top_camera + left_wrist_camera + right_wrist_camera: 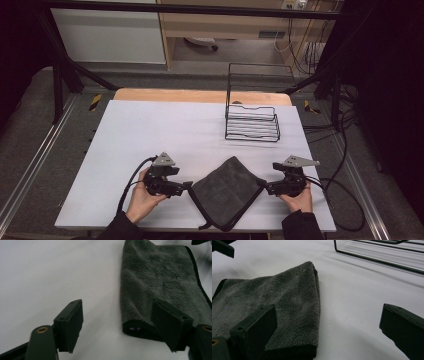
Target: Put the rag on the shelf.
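I am working at a white surface point(150, 130) laid over a wooden tabletop point(200, 95), inside a dark metal frame, with grey floor around it, pale cabinets behind and cables trailing along the right side. One grey cloth point(226, 192) is lying folded near the front edge of the surface, set like a diamond, with a black-trimmed edge along its near sides. One black wire rack point(252, 120) is standing farther back to the right, well apart from the cloth, its tall back rising behind its low basket. My two forearms in dark sleeves are coming in from the near edge, each hand wrapping one gripper and pointing it level and inward at the cloth. My left gripper point(189, 186) is sitting at the cloth's left corner; in the left gripper view its jaws are standing apart, one over the bare surface and the other over the cloth's folded end point(160, 290), and I am not pinching anything. My right gripper point(261, 186) is sitting at the cloth's right corner; in the right gripper view its jaws are spread wide, one jaw lying over the cloth point(274, 305) and the other off to the side above bare white, so it is open and gripping nothing. The count is two grippers, two hands, one cloth and one rack.
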Motion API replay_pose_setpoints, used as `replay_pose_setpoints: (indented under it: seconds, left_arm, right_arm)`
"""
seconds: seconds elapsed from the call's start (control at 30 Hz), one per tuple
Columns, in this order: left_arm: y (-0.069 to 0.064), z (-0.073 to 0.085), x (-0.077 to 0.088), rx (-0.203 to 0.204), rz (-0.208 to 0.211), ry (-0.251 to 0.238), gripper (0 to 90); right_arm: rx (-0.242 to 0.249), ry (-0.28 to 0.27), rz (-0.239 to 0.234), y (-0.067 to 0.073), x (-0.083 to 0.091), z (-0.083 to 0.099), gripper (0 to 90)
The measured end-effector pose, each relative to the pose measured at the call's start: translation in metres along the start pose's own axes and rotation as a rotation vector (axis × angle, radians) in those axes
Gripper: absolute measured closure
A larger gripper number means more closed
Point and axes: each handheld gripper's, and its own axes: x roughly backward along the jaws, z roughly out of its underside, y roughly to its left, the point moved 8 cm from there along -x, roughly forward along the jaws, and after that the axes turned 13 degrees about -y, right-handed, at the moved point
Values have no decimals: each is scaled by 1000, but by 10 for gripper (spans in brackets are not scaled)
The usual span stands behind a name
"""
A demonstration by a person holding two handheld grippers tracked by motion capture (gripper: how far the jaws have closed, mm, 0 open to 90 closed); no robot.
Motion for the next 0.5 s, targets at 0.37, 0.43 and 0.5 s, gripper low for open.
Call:
replay_pose_setpoints:
  seconds: [0.37, 0.43, 0.5]
  left_arm:
    - [-17, 17, -20, -32, 23, 95, 558]
    - [-18, 20, -21, -26, 30, 104, 606]
    - [-17, 22, -22, -22, 26, 108, 622]
  right_arm:
    - [4, 13, 6, 3, -3, -1, 55]
    - [11, 11, 5, 5, -5, -2, 70]
    - [8, 11, 1, 7, -8, -3, 87]
